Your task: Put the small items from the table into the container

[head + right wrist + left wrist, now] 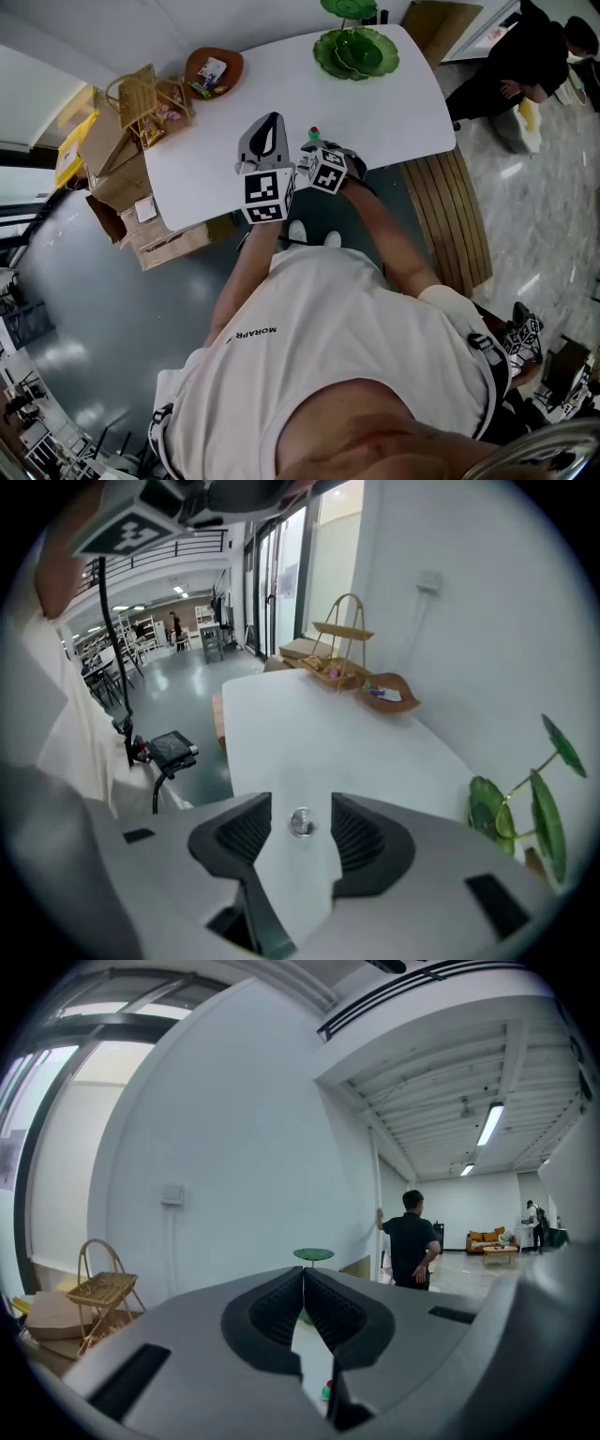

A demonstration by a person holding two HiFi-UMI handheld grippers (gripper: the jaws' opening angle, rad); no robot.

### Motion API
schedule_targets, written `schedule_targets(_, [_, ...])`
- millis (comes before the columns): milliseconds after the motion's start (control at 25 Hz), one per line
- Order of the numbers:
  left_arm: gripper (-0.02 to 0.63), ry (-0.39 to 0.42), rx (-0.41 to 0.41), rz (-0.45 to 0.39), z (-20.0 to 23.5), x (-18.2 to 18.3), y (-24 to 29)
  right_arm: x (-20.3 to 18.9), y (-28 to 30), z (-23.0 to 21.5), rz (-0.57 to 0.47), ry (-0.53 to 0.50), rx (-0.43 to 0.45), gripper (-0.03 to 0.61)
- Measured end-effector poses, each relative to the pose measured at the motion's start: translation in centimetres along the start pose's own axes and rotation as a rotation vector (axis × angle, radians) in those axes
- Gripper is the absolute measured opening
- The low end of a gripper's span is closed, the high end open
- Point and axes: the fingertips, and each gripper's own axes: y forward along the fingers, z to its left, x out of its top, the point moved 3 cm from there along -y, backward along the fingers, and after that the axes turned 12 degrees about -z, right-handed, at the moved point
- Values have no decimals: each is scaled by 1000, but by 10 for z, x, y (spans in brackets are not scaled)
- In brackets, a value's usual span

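My right gripper points steeply down at the white table, its jaws open. A small round silver item lies on the tabletop in the gap between them, clear of both pads. In the head view this gripper sits near the table's front edge, with a small red and green item just beyond it. My left gripper is held about level and shut with nothing in it; the red and green item shows below its jaws. It is beside the right one in the head view.
A brown leaf-shaped dish with small things in it and a wicker tiered stand stand at the table's far left. Green leaf plates sit at the far right. Cardboard boxes lie off the left edge. A person stands beyond.
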Motion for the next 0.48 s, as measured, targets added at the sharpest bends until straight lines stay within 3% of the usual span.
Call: schedule_targets(480, [6,29,-15,1,4,-1,3,-32,32,1,112,-87,72,202])
